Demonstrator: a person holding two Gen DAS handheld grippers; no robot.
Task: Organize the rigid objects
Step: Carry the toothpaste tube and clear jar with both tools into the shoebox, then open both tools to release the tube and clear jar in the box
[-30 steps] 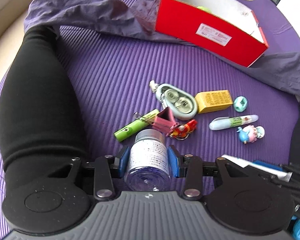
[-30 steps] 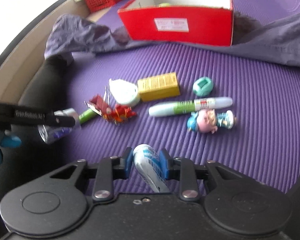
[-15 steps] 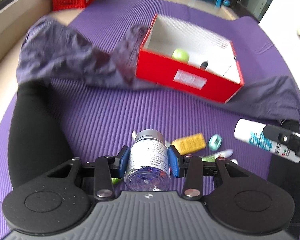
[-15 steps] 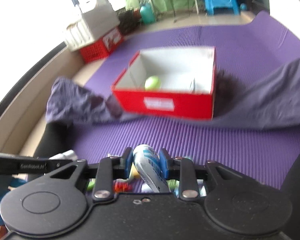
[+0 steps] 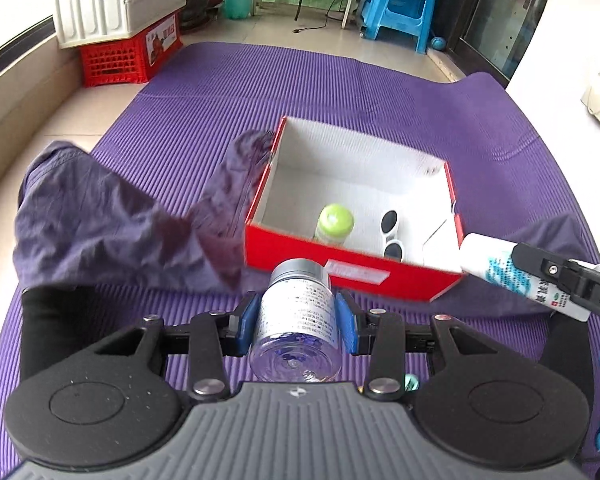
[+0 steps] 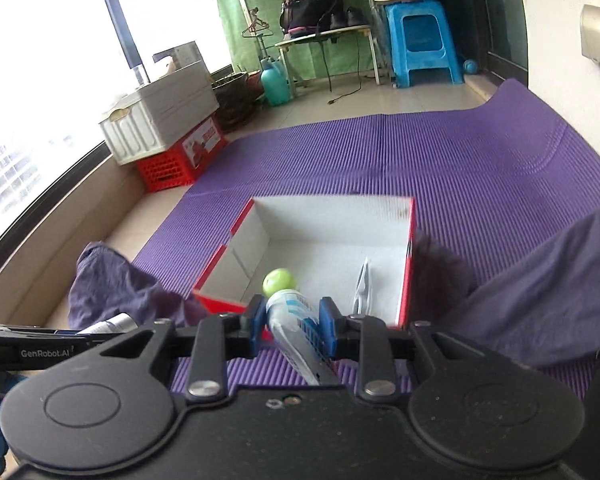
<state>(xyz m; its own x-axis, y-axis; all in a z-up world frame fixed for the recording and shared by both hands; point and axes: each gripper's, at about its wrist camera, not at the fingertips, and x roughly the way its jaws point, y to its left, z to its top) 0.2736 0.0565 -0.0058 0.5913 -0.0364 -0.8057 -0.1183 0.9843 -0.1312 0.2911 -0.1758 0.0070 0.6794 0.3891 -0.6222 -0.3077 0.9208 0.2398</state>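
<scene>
Gripping a clear jar with a silver cap, the left tool is clamped tight; the right tool pinches a white tube. Beyond both, a red box sits open on the purple mat.

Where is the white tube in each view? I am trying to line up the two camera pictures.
Left wrist view: the white tube is at the right edge, held in the right gripper, near the box's right corner.
Right wrist view: it is bottom centre, clamped between the blue pads.
Shared landmark: the red box with the green-capped bottle inside.
</scene>
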